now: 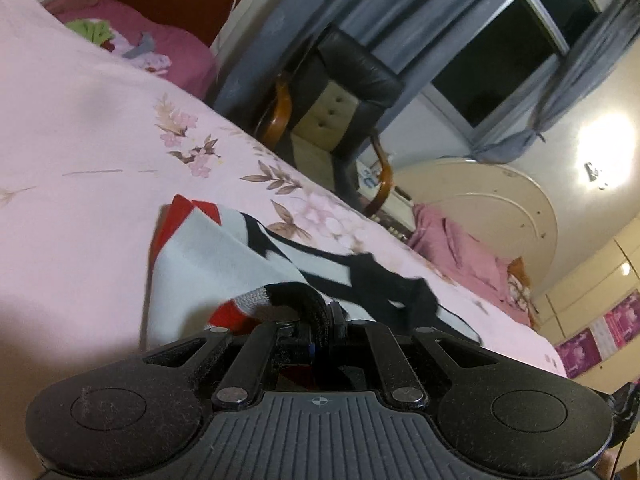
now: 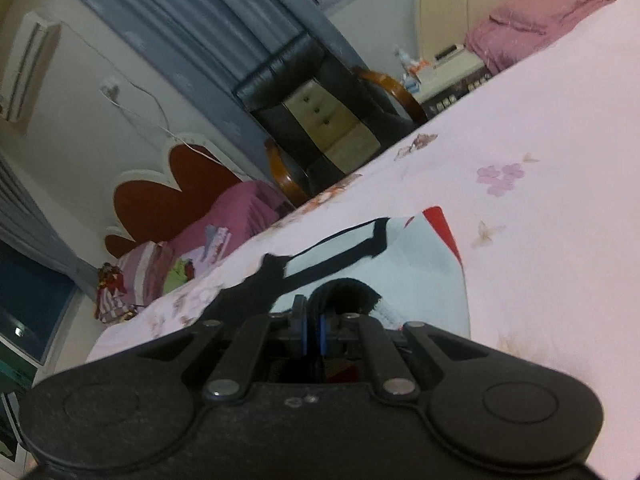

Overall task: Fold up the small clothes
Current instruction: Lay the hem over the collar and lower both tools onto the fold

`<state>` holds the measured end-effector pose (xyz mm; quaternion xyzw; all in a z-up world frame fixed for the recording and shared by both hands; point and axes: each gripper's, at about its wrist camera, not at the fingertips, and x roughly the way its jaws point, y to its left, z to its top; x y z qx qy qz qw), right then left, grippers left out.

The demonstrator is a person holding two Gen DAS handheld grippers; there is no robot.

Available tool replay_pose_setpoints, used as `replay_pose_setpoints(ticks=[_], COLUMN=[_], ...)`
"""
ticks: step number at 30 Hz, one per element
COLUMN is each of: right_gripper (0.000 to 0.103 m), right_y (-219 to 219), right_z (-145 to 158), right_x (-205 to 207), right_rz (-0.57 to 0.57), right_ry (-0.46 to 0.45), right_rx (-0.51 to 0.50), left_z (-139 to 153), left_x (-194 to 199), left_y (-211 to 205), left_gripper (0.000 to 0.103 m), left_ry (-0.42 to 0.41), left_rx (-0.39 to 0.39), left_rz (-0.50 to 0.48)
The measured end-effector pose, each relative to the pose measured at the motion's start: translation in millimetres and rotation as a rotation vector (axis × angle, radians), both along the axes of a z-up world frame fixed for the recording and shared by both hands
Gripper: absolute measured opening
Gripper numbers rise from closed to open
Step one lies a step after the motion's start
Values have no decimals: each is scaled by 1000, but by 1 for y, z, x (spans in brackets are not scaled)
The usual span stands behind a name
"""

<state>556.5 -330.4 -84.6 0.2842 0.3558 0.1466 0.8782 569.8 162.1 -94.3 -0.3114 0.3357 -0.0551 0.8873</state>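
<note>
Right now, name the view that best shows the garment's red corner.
Left wrist view: the white garment's red corner shows broad and unhidden. Right wrist view shows it too, but narrower, at the garment's far edge.

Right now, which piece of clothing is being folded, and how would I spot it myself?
Look at the big bed with the pink floral sheet. Spread in front of the two grippers is a small white garment, its black ribbed edge pinched in both. Its red corners and black bands mark it out from the bright clothes pile by the headboard.
</note>
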Motion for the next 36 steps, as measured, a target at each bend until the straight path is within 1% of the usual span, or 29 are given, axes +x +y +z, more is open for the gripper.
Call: replay_pose_setpoints(ticks=[1,2,4,5,6,7,8,9,10,11,13,14,15,17,18,19,20,21,23,24,25,27,29,31,32,33,34,35,36], right_gripper=[7,11,23,42,58,61,62,62,62,61,60,58,56,55,55,55,55,55,55,56,57,57,57,56,53,43,38,24,7], right_y=[1,2,2,1,0,-2,-5,-8,-12,-14,-14,-11,-7,2,7,13,19,20,13,7,3,-2,5,21,30,41,50,57,64], right_z=[-8,-14,-23,-23,-22,-22,-21,-19,-17,-17,-14,-14,-14,-15,-16,-17,-18,-17,-13,-11,-8,-4,-2,-6,-10,-15,-19,-21,-21], right_x=[13,21,32,31,31,29,27,29,27,28,26,27,30,33,34,35,36,34,30,27,24,20,23,32,37,42,43,41,38], right_rz=[9,15,21,14,0,-7,-10,-12,-13,-10,15,33,50,85,96,107,115,114,60,24,-2,-6,35,95,124,147,161,175,185], right_ry=[14,21,-7,-25,-48,-80,-99,-112,-123,-130,-145,-146,-141,-138,-145,-145,-148,-167,-202,-214,-224,-245,-229,-183,-147,-110,-104,-120,-151], right_rx=[-3,-5,-7,-9,-16,-18,-14,-5,2,-6,-50,-80,-112,-181,-205,-237,-270,-274,-204,-159,-137,-121,-181,-304,-367,-451,-512,-543,-579], left_z=[-5,-9,-14,-15,-16,-16,-16,-13,-10,-8,-8,-9,-10,-14,-16,-16,-17,-16,-16,-16,-16,-17,-19,-22,-23,-24,-23,-21,-19], left_x=[4,8,17,19,19,19,18,13,10,8,11,16,21,32,37,38,38,38,35,33,32,29,29,31,32,33,33,32,30], left_y=[-1,-2,-5,-6,-7,-8,-8,-9,-10,-9,-9,-12,-16,-27,-34,-41,-47,-51,-52,-50,-47,-41,-39,-38,-38,-38,-39,-42,-46], left_gripper=[6,6,6,7,18,29,57,82,88,89,89,88,80,65,64,64,64,64,62,58,56,49,45,39,33,19,10,5,5], left_ry=[-12,-21,-31,-40,-48,-65,-86,-114,-144,-164,-157,-136,-107,-45,-13,-11,-14,-17,-26,-32,-35,-40,-44,-42,-41,-43,-48,-59,-71], left_rx=[2,15,23,24,33,36,43,67,97,107,123,172,227,300,358,416,460,487,499,492,483,460,439,434,434,436,437,439,464], left_rz=[4,12,4,1,1,1,10,30,51,57,42,26,4,-54,-74,-88,-97,-102,-101,-96,-88,-70,-52,-36,-30,-27,-30,-31,-26])
